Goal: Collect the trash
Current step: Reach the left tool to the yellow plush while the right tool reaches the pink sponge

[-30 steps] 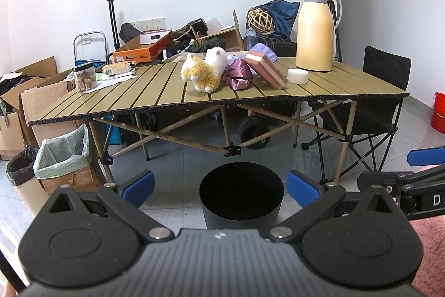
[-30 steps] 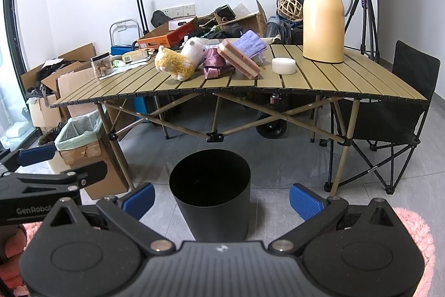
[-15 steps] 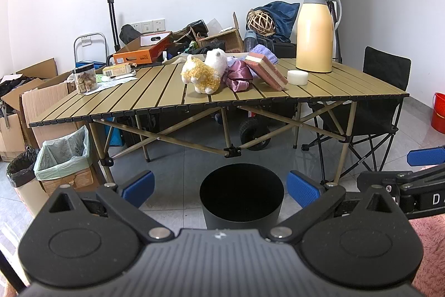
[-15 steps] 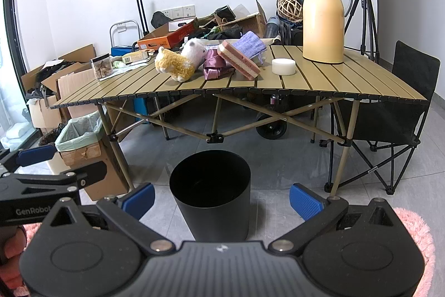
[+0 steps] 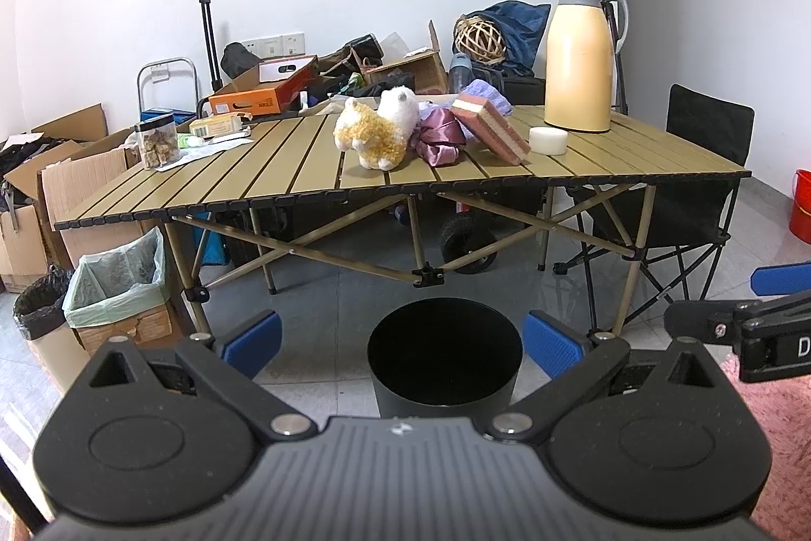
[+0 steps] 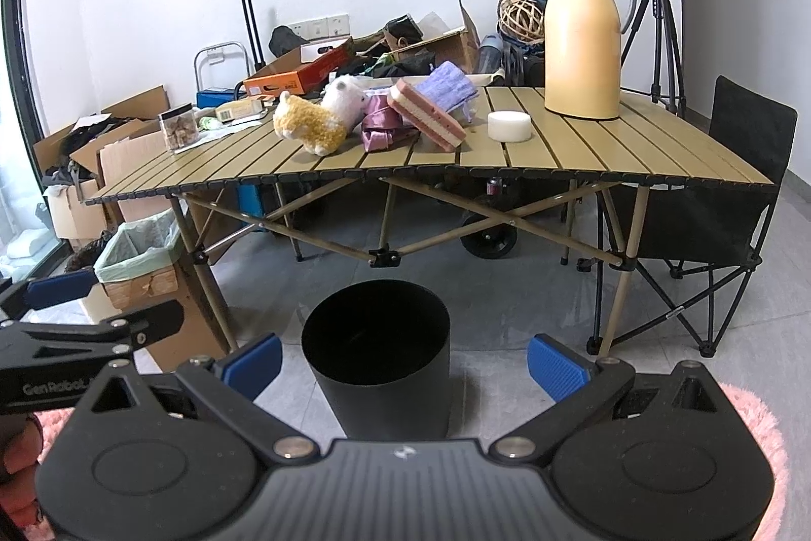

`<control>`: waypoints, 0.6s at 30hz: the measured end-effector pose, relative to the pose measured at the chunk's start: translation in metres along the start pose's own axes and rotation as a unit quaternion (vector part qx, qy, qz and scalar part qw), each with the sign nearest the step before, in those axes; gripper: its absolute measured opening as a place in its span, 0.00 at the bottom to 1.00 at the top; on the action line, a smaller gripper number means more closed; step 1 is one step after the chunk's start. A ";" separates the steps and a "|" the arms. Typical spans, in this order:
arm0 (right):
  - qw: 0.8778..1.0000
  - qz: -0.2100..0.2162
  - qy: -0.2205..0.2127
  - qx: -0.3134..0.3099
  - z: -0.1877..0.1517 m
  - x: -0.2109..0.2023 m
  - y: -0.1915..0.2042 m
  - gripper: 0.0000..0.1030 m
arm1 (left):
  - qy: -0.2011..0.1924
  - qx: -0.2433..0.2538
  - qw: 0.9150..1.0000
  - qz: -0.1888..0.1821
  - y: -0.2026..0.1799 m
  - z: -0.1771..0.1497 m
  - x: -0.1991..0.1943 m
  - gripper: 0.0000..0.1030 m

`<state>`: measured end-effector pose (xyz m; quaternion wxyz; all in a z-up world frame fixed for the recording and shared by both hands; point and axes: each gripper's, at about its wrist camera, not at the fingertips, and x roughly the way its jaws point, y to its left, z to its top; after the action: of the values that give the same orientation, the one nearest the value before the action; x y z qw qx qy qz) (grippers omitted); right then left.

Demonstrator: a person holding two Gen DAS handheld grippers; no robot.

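A black round bin [image 5: 444, 358] stands open on the floor in front of a slatted folding table [image 5: 284, 181]. My left gripper [image 5: 403, 343] is open and holds nothing, with its blue pads either side of the bin's rim in view. My right gripper [image 6: 405, 362] is also open, with the bin [image 6: 376, 353] just ahead of it. On the table lie two plush toys [image 5: 377, 130], a crumpled purple cloth [image 5: 438, 135], a pink layered sponge [image 5: 490, 129] and a white disc [image 5: 547, 140]. Each gripper shows at the edge of the other's view.
A tall yellow thermos [image 5: 578, 54] stands at the table's far right, a jar [image 5: 157, 140] at its left. A lined cardboard box [image 5: 119, 292] and a black-bagged bin [image 5: 38, 313] sit left of the table, a folding chair [image 5: 704, 206] right. Pink rug [image 5: 775, 429] underfoot.
Almost nothing differs. The right wrist view has drifted a little, so the bin sits slightly lower in it. Both grippers stay open.
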<state>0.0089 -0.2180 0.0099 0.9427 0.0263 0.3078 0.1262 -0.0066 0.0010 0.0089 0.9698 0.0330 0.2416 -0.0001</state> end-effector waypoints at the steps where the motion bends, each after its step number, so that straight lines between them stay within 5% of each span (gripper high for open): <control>1: 1.000 -0.001 -0.001 0.000 0.001 0.001 -0.001 1.00 | 0.000 -0.001 1.000 0.001 0.001 0.000 0.000 1.00; 18: 1.000 -0.012 -0.023 0.016 0.018 0.033 -0.027 1.00 | -0.005 0.007 1.000 0.020 0.003 0.018 0.038 1.00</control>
<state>0.0512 -0.2349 0.0023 0.9504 0.0406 0.2885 0.1090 0.0356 0.0031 0.0073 0.9706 0.0448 0.2359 0.0169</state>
